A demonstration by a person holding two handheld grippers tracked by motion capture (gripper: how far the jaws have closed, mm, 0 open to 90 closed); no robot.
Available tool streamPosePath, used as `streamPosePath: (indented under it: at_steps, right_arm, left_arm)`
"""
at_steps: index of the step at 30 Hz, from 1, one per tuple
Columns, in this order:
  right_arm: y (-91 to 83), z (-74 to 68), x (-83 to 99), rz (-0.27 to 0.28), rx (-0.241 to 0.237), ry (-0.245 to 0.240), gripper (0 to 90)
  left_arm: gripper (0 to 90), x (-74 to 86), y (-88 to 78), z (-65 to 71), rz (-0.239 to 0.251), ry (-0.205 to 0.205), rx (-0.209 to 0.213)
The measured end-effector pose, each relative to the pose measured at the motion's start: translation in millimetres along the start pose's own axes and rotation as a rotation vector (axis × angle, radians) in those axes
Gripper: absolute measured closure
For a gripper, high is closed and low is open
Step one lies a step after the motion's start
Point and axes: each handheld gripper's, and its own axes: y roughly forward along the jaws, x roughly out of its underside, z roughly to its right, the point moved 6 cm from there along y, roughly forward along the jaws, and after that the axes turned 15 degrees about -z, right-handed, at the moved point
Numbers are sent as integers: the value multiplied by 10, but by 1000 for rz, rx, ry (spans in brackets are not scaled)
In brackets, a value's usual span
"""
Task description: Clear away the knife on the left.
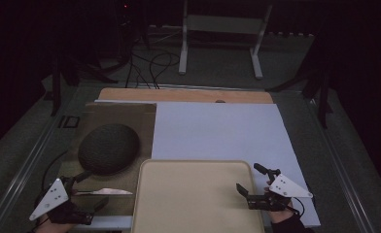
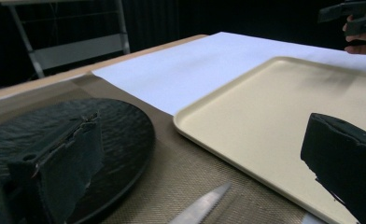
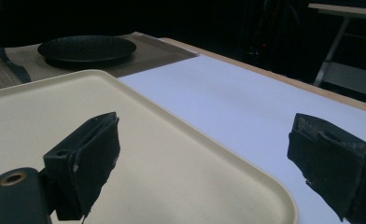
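A black textured plate (image 1: 108, 148) lies on a brown placemat (image 1: 130, 116) at the left. Just in front of it lies a knife (image 1: 106, 191), blade pointing right. A cream tray (image 1: 196, 194) with nothing on it sits at the front centre. My left gripper (image 1: 90, 191) is open at the front left, one jaw by the plate (image 2: 125, 135), the other at the tray's (image 2: 265, 116) edge, with the knife tip (image 2: 200, 207) between them. My right gripper (image 1: 251, 179) is open and straddles the tray's right rim (image 3: 284, 200).
A large white sheet (image 1: 217, 131) covers the table's middle and right, with bare wood along the far edge. Beyond the table stand a metal frame (image 1: 222, 29) and floor cables (image 1: 149, 68). The surroundings are dark.
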Motion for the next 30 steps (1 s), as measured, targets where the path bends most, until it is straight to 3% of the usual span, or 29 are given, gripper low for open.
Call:
streamPosePath:
  at_steps: [8, 20, 30]
  right_arm:
    - [-10, -6, -15, 5, 2, 2, 89]
    - [-6, -10, -20, 8, -3, -1, 89]
    - [-6, -20, -28, 6, -3, -5, 89]
  left_arm:
    - [0, -174, -179, -91, -24, 71, 10]
    - [0, -292, -322, -198, -131, 165, 33]
    - [0, -327, -339, -318, -242, 227, 60]
